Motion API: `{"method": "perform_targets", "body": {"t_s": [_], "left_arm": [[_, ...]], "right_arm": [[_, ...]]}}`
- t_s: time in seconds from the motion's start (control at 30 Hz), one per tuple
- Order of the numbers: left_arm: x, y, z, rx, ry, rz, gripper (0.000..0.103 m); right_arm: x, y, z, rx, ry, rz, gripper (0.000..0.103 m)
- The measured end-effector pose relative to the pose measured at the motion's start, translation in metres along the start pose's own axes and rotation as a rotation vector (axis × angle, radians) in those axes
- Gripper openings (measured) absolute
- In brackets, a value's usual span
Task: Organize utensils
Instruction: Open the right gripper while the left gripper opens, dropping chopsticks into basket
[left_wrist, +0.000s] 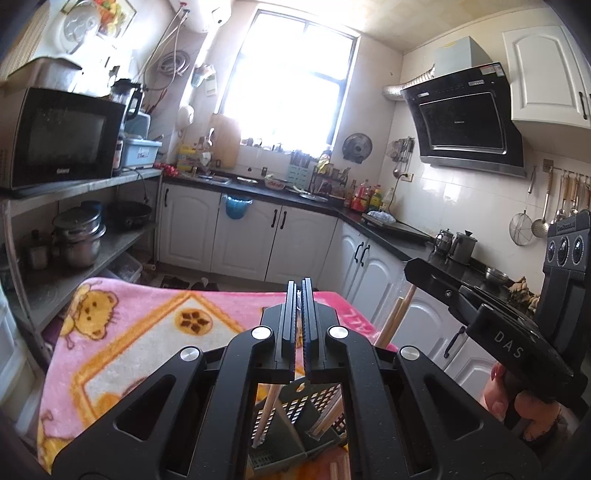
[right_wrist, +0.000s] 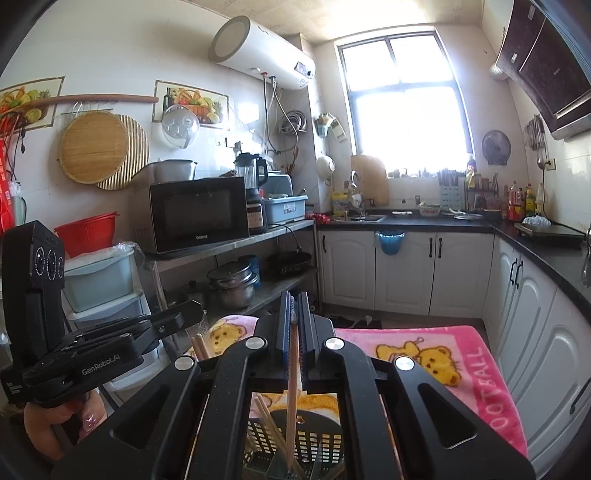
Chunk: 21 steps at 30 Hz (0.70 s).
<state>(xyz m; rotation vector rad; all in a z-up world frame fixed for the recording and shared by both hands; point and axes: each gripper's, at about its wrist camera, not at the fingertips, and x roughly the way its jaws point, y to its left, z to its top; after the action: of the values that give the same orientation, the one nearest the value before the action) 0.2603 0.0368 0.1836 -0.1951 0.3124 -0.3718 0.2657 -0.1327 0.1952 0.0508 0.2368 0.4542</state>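
Two grippers hover over a pink cartoon-bear blanket (right_wrist: 480, 373) spread on the table, in a kitchen with white cabinets (left_wrist: 243, 236) and a black microwave (right_wrist: 199, 214) on a metal shelf. Beneath them, on the blanket, stands a grey perforated utensil basket (right_wrist: 295, 443) holding several wooden chopsticks. Left gripper (left_wrist: 300, 295) has its jaws pinched narrow on a thin utensil running down into the basket. Right gripper (right_wrist: 294, 306) is clamped on one wooden chopstick (right_wrist: 291, 398), its lower end in the basket.
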Motion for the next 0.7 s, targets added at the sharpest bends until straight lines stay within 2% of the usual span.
{"method": "perform_targets", "body": {"t_s": [0.7], "left_arm": [[0.020,0.019,-0.038,-0.078,0.061,-0.022,0.001]], "right_arm": [[0.026,-0.009,-0.048,0.101,0.058,0.040,0.004]]}}
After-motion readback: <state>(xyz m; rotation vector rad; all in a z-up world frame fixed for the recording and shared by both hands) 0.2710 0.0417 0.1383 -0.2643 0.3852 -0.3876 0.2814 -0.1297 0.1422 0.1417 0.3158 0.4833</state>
